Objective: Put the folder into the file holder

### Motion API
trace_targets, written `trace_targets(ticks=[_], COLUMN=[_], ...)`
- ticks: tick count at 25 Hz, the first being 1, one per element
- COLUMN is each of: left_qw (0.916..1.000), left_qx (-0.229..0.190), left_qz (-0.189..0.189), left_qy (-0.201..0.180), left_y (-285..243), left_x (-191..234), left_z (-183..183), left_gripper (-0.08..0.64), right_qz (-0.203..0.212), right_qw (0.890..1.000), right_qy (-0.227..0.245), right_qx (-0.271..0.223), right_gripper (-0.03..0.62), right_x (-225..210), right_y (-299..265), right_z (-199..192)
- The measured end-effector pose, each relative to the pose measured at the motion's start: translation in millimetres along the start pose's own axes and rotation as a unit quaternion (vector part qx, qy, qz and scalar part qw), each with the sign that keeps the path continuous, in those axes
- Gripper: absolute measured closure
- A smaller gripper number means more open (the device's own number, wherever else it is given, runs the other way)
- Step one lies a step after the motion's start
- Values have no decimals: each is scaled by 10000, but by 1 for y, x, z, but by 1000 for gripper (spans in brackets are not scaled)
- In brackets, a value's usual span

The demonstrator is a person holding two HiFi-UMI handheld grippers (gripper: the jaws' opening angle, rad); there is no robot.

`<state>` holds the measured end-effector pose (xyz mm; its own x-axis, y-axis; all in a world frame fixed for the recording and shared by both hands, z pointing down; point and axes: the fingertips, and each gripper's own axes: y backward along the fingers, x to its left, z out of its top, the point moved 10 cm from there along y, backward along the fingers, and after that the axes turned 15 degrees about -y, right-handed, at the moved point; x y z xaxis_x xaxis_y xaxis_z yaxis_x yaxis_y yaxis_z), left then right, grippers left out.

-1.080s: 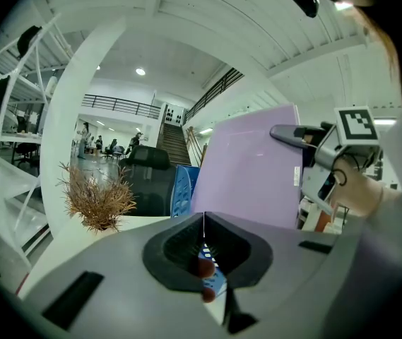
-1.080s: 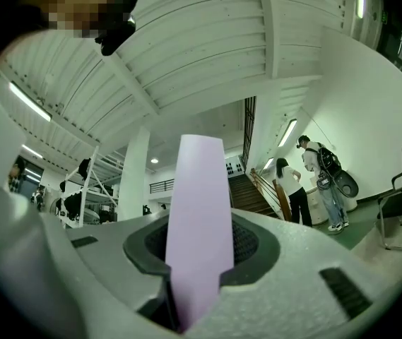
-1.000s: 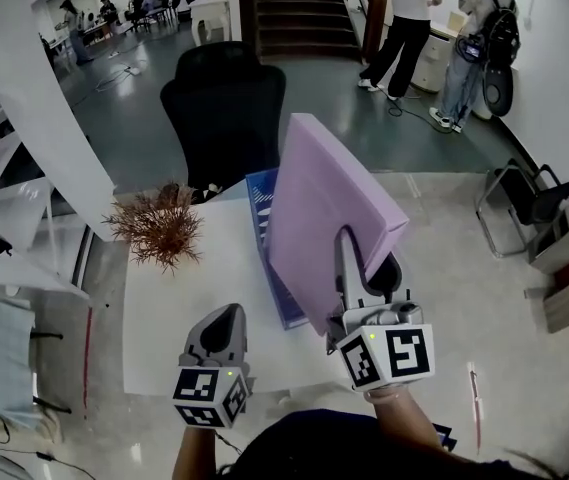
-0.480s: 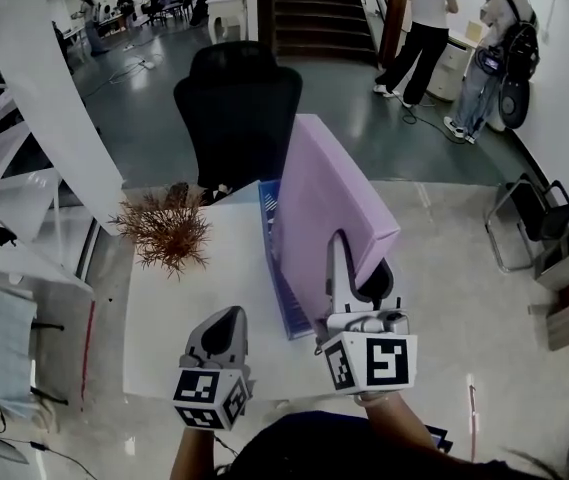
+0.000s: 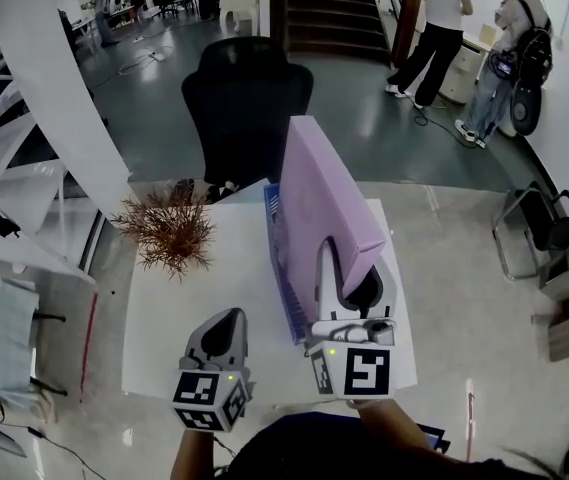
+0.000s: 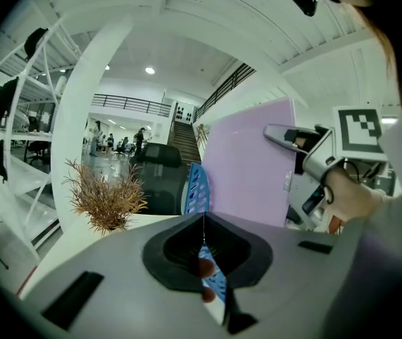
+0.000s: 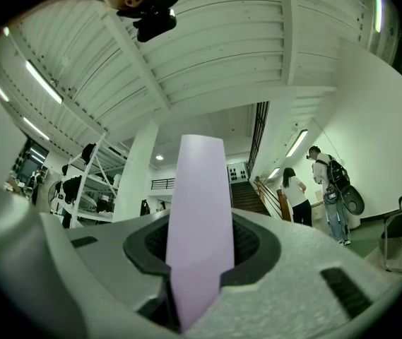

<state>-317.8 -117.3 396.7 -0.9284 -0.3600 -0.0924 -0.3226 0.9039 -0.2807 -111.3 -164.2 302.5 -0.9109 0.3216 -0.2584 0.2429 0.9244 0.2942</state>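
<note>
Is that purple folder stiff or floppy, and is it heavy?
Probably stiff: the purple folder looks flat though the right gripper pinches only its lower edge. Likely fairly light, since one gripper holds it up. Tall and thin, it may tip if stood alone.

I see the folder point(image 5: 326, 193) as a thick, plain lilac slab standing on edge, roughly upright, its broad faces turned left and right. My right gripper point(image 5: 350, 268) clamps its near end, jaws pressed against both faces. The file holder point(image 5: 278, 253) is blue with rows of slots in its side wall. It stands on the white table point(image 5: 189, 303), right of the middle, its length running from the far edge toward the near edge. The folder's lower edge drops just behind the holder's left wall. I cannot tell whether it already rests on the holder's floor.
</note>
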Motion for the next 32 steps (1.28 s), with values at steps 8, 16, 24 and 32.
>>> trace_targets(ticks=[8, 16, 24, 32], left_qw=[9999, 9999, 9997, 9996], left_qx=[87, 120, 213, 257], left_qz=[108, 95, -22, -58], left_qy=[44, 45, 66, 25], left_y=[-4, -14, -20, -23], left_x=[3, 5, -1, -6], left_z=[-5, -7, -1, 1], left_gripper=[554, 554, 554, 554], right_qz=[166, 419, 510, 630], right_qw=[9994, 9983, 9979, 9971], right_qy=[285, 311, 321, 273], right_qx=[-143, -257, -254, -340], right_gripper=[457, 457, 457, 456], right_x=[3, -9, -14, -21], right_y=[-4, -3, 1, 7], right_z=[-11, -23, -32, -39])
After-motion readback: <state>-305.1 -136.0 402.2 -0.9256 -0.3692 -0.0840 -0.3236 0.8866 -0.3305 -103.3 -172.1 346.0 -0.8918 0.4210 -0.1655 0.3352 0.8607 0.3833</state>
